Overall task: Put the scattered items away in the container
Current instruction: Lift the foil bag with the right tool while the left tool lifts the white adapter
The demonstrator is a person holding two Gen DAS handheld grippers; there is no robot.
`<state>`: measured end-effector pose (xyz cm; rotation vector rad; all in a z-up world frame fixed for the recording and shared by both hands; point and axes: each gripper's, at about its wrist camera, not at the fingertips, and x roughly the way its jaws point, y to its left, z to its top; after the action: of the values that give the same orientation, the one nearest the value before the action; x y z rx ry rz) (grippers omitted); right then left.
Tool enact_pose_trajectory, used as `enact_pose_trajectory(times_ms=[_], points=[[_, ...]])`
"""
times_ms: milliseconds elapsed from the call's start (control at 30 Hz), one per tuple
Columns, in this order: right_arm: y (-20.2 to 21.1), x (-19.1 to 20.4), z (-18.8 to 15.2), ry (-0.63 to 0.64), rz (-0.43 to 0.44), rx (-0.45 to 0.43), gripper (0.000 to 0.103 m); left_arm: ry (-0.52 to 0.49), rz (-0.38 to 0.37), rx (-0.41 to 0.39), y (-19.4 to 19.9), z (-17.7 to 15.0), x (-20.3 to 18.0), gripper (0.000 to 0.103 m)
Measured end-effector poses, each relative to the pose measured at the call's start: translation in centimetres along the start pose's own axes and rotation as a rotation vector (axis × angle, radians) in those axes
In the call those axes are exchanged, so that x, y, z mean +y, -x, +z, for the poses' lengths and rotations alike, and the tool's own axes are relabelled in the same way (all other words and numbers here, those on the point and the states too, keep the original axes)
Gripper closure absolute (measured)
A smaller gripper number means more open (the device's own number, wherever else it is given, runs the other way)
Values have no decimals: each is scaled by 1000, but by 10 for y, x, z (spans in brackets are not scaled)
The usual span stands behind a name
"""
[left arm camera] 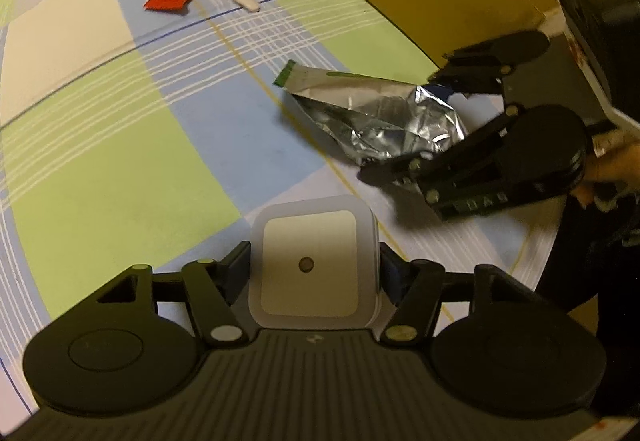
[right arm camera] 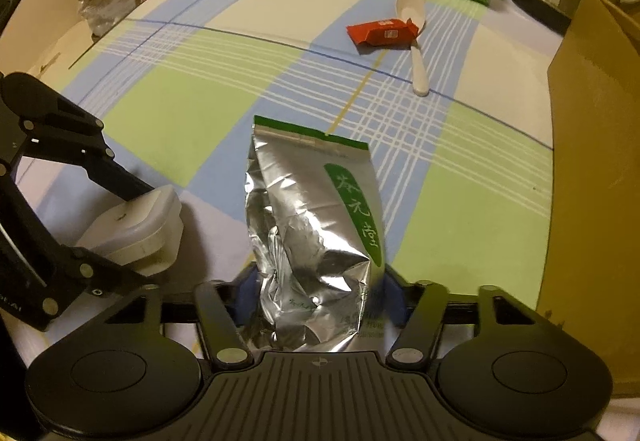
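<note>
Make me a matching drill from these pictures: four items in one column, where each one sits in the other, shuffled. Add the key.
Items
1. foil pouch
2. white box
3. red packet
4. spoon

Places
A. lying on the cloth, partly under the red packet
B. between the left gripper's fingers
C. resting across the spoon
D. between the right gripper's fingers

Pairs: 1-D, 2-B, 3-C, 4-A
</note>
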<state>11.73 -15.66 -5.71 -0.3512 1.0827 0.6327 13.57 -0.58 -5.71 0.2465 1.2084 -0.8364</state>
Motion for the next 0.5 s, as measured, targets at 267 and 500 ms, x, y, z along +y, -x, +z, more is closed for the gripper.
enact_pose_trajectory(times_ms=[267, 500], points=[[12, -1, 5, 0, -18, -66, 54, -15, 23, -30, 5, 1, -7, 43], [22, -8, 12, -39, -25, -115, 54, -24, 79, -63, 13, 17, -12, 43]])
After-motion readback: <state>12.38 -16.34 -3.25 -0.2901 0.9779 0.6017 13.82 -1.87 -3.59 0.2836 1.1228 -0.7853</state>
